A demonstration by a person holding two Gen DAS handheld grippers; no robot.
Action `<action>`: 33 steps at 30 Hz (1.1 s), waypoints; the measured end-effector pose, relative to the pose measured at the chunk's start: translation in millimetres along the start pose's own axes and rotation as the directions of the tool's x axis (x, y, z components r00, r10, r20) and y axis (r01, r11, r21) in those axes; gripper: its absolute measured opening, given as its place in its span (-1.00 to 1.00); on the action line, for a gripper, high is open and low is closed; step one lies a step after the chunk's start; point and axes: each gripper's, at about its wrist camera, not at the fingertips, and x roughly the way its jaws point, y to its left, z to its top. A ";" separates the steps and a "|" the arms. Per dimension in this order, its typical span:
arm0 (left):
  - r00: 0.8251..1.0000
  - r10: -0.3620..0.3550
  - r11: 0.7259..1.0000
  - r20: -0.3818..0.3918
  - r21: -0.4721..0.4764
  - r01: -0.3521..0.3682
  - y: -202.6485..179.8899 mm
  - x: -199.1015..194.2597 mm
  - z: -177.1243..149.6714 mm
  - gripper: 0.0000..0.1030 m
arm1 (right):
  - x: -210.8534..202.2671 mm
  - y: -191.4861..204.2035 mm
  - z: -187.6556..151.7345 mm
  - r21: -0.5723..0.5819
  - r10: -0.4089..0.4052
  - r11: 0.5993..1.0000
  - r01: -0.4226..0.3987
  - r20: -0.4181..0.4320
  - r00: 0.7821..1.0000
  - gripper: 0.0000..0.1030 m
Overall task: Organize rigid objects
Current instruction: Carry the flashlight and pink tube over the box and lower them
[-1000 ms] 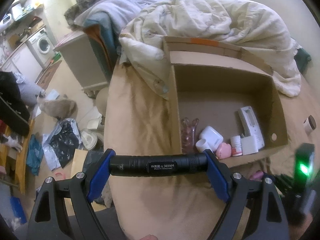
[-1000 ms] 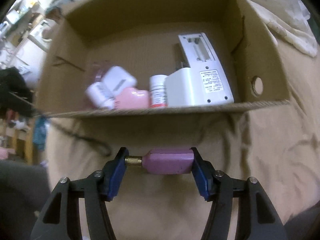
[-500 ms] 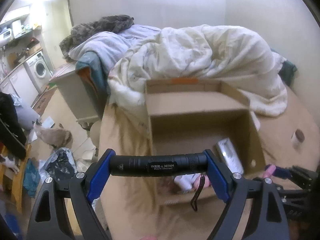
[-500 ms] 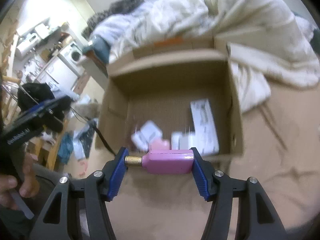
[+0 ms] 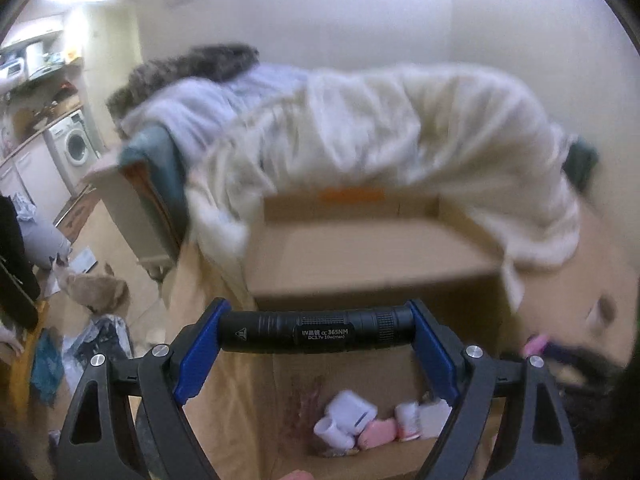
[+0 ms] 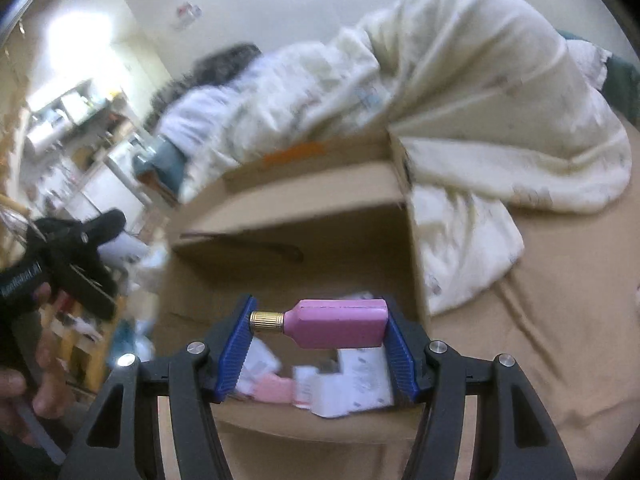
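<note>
My left gripper (image 5: 316, 330) is shut on a black flashlight (image 5: 316, 330), held crosswise between the blue pads above the open cardboard box (image 5: 360, 268). My right gripper (image 6: 318, 324) is shut on a pink bottle (image 6: 336, 324) with a gold neck, also held crosswise over the box (image 6: 304, 204). Inside the box lie white and pink items (image 5: 360, 426), blurred white and pink shapes (image 6: 320, 384) in the right wrist view. The left gripper and the hand holding it (image 6: 52, 256) show at the left edge of the right wrist view.
The box stands on a tan sheet (image 6: 540, 320) on a bed. A cream duvet (image 5: 380, 136) is heaped behind it and drapes over its right side. Left of the bed the floor holds bags and clutter (image 5: 92, 320); a washing machine (image 5: 76, 148) stands further back.
Both grippers have risen and tipped up while holding their objects. The box now sits lower in both views and more of the wall and duvet shows.
</note>
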 end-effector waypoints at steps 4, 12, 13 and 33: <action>0.989 -0.016 0.998 -0.148 0.061 0.025 -17.1 36.8 -25.8 0.66 | 17.4 0.3 -3.1 -0.022 0.006 1.000 -0.008 -0.053 0.999 0.26; 0.971 0.033 0.993 -0.236 0.115 -0.006 -25.5 64.2 -47.3 0.66 | 43.9 10.9 -11.8 -0.072 -0.017 0.997 0.007 -0.139 0.990 0.26; 0.970 0.037 0.993 -0.239 0.118 -0.009 -25.3 64.9 -48.7 0.66 | 46.0 11.4 -13.2 -0.079 -0.026 0.997 0.015 -0.148 0.989 0.26; 0.963 0.058 0.990 -0.265 0.142 -0.021 -27.8 70.6 -58.8 0.70 | 53.9 -0.8 -18.2 -0.029 -0.036 0.999 0.030 -0.212 0.977 0.26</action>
